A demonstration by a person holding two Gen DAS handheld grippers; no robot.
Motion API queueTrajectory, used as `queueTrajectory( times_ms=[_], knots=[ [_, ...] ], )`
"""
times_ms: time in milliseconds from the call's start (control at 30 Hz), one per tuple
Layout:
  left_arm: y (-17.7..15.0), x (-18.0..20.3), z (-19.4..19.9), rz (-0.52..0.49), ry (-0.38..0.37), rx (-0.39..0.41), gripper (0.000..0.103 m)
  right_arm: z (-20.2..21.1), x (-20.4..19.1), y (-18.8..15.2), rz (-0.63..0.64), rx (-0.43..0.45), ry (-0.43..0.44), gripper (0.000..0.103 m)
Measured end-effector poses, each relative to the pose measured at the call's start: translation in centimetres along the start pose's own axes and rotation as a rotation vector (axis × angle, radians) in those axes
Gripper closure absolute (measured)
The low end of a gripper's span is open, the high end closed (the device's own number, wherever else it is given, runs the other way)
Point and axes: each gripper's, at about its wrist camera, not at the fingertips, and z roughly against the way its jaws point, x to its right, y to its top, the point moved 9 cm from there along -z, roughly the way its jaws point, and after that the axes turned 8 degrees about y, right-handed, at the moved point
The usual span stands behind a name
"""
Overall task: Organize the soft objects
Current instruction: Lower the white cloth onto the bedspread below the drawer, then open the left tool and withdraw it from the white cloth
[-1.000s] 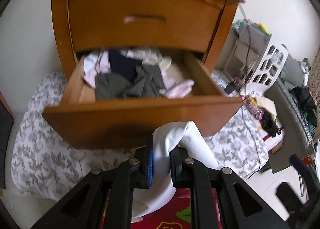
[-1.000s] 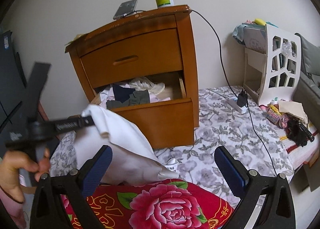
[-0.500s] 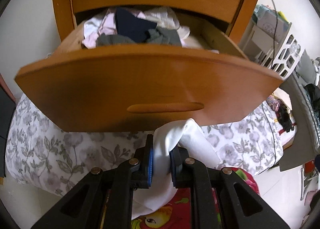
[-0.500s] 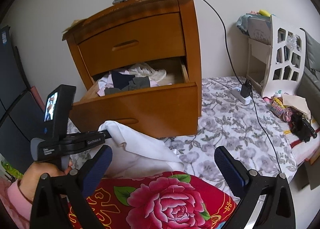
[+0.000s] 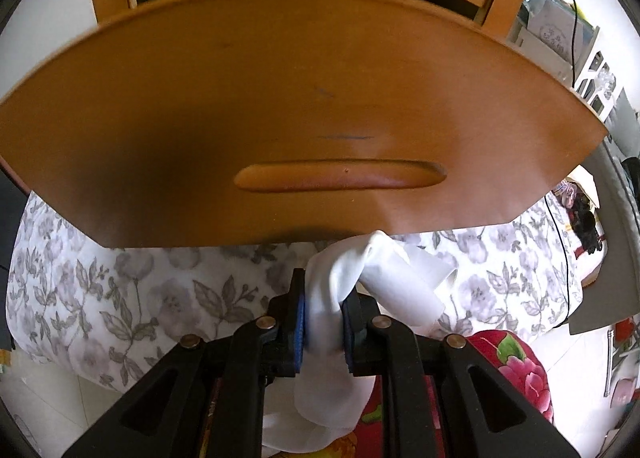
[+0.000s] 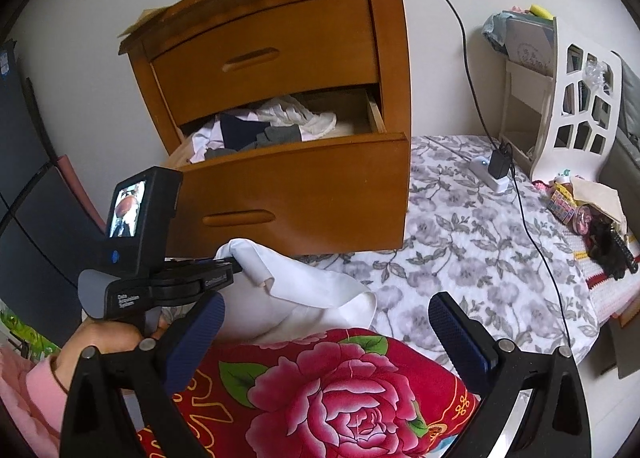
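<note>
We work over a bed with a grey floral sheet (image 6: 472, 242). Ahead of both grippers stands the wooden nightstand (image 6: 280, 42), its lower drawer (image 6: 304, 190) pulled out and heaped with clothes (image 6: 260, 126). A second ago we saw into that drawer from above; now our left gripper (image 5: 323, 308) has sunk below its front, its jaws easing slightly yet still pinching the white cloth (image 5: 384, 274), which trails onto the red floral blanket (image 6: 340, 394). We judge the cloth is being laid down for folding. Our right gripper (image 6: 326, 326) hovers with jaws wide, empty.
</note>
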Motion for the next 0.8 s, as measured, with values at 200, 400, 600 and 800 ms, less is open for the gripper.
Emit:
queueTrajectory(
  times_ms=[200,400,600,800],
  knots=[
    [0.2,-0.2,2.0,0.025,-0.041,0.021,0.078,-0.2,-0.3,-0.1,0.008,-0.006,-0.002,0.0],
    [0.4,-1.4,5.9,0.056,-0.022,0.101,0.072,-0.1,-0.6,-0.1,0.022,-0.006,-0.005,0.0],
    [1.0,-4.2,11.9,0.122,0.004,0.252,0.061,-0.1,-0.8,-0.2,0.03,-0.011,-0.009,0.0],
    [0.6,-7.1,15.3,0.173,0.06,0.342,0.04,-0.4,-1.6,-0.4,0.047,-0.017,0.004,0.0]
  ],
)
